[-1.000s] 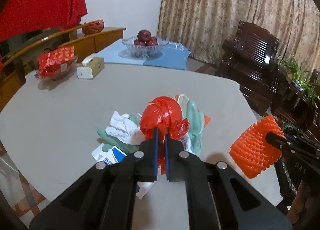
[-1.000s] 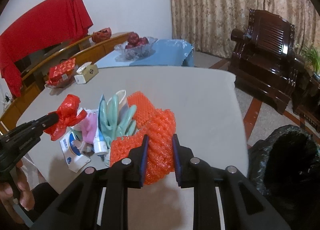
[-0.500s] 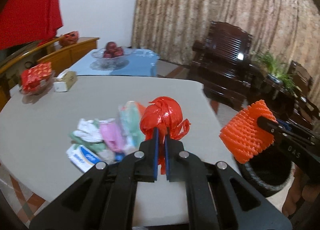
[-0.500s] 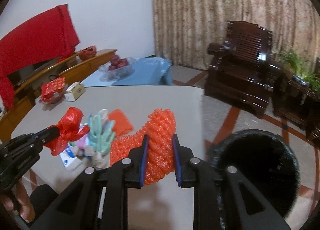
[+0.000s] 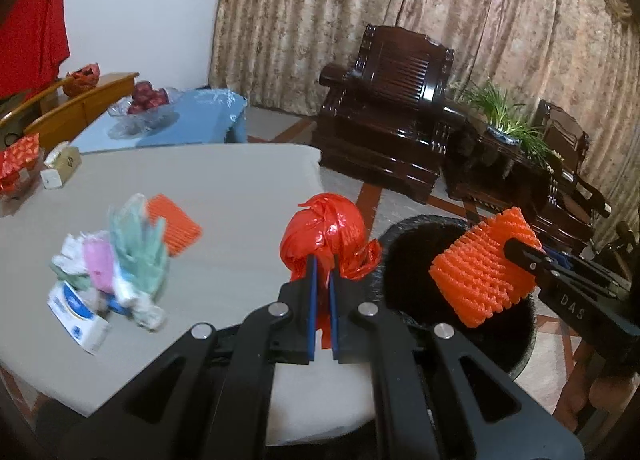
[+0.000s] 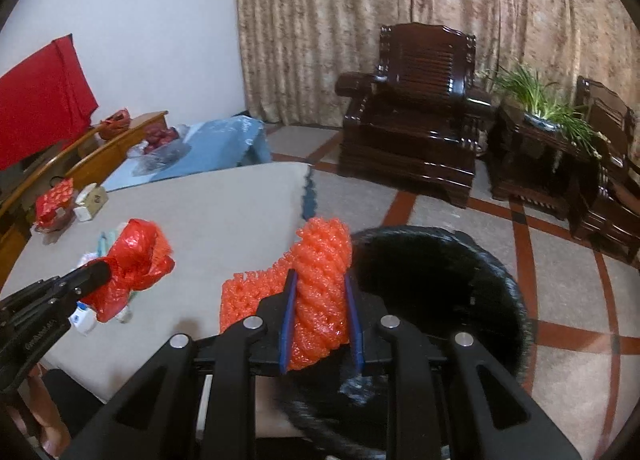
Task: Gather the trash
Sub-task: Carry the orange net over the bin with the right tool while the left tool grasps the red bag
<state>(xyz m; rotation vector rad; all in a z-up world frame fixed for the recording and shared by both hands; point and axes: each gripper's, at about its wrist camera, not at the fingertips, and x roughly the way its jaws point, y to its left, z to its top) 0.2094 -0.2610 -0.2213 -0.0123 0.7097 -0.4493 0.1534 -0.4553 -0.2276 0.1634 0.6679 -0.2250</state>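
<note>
My left gripper (image 5: 321, 272) is shut on a crumpled red plastic bag (image 5: 326, 236), held over the table's right edge beside a black-lined trash bin (image 5: 408, 252). It also shows in the right wrist view (image 6: 132, 256). My right gripper (image 6: 320, 284) is shut on an orange foam fruit net (image 6: 320, 280), held over the bin's (image 6: 440, 284) rim; the net also shows in the left wrist view (image 5: 484, 268). A pile of trash (image 5: 116, 260) lies on the grey table (image 5: 224, 180): green gloves, pink wrapper, white-blue box, orange net piece (image 5: 174, 226).
A tissue box (image 5: 60, 168) and a red packet in a dish (image 5: 18, 168) sit at the table's far left. A fruit bowl (image 5: 146, 106) stands on a blue-covered table behind. Dark wooden armchairs (image 5: 392, 116) and a plant (image 5: 508, 120) stand beyond the bin.
Both grippers have swung right with their loads, away from the trash pile. The orange net is now over the bin and the red bag is beside its rim.
</note>
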